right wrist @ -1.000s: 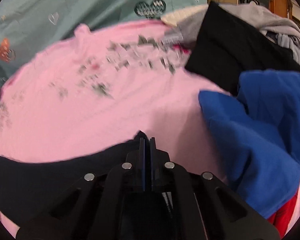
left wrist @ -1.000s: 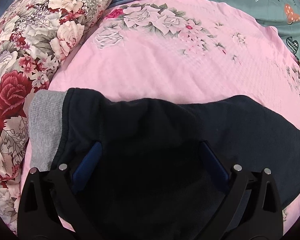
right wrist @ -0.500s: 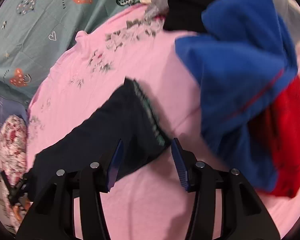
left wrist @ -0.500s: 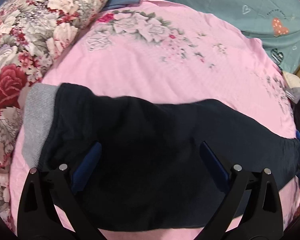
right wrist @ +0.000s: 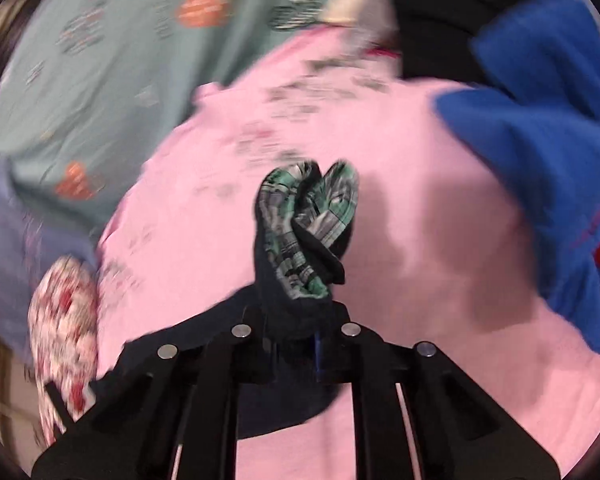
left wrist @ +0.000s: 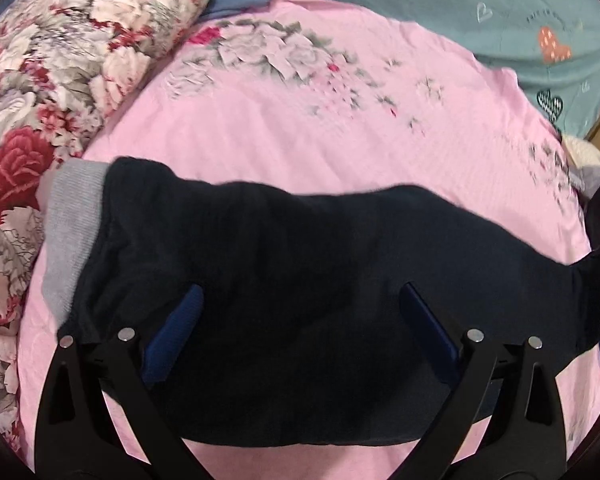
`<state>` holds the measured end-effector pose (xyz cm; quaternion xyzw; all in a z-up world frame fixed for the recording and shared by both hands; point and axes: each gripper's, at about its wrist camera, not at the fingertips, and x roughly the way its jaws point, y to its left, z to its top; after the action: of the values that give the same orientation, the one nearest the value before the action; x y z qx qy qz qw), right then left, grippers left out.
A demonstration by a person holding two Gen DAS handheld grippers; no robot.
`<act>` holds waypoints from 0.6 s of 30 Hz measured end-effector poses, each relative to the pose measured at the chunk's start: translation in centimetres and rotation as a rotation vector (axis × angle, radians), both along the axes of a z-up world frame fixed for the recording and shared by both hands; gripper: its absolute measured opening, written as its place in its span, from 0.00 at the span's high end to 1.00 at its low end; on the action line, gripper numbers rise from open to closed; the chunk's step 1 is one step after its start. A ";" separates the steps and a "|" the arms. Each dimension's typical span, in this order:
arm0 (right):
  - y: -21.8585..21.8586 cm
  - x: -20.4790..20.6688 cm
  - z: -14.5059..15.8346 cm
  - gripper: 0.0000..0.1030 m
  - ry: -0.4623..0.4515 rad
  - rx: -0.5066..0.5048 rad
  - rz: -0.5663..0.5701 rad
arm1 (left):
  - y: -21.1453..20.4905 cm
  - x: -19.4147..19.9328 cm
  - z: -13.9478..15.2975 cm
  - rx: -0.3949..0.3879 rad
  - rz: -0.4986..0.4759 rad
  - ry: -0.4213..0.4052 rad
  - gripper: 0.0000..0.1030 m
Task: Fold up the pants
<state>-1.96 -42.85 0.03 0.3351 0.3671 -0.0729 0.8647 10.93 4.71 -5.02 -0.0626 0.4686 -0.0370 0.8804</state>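
Note:
Dark navy pants with a grey waistband lie across the pink floral bed sheet, waist at the left. My left gripper is open and empty above the pants' seat, blue pads wide apart. My right gripper is shut on the pants' leg end, whose green patterned lining shows bunched and lifted above the sheet. The right view is blurred.
A red and white floral pillow lies at the left. A teal heart-print sheet lies behind. A pile of blue, red and black clothes sits at the right.
My right gripper has gone from open above the leg end to shut on it and lifted it. My left gripper has drawn back a little and stays open.

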 end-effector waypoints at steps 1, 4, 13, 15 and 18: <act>1.6 0.5 1.0 0.87 -0.013 -0.019 0.052 | 0.2 -0.1 0.2 -0.001 0.006 -0.012 0.03; 8.4 2.7 3.2 0.87 -0.043 -0.092 0.236 | 0.6 -0.1 0.5 -0.017 0.012 -0.017 0.03; 23.1 8.1 -5.0 0.61 0.196 -0.247 0.569 | 1.7 0.4 0.4 -0.070 0.036 -0.011 0.03; 23.2 7.6 -4.2 0.41 0.163 -0.217 0.623 | 1.6 0.2 0.6 -0.073 0.032 -0.017 0.03; 21.1 6.9 -2.3 0.40 0.104 -0.050 0.713 | 0.8 -0.5 1.3 -0.059 0.003 -0.057 0.03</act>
<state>4.91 -21.78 -2.31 0.1605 0.5027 0.2076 0.8237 10.48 5.49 -3.76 -0.0880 0.4419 -0.0510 0.8913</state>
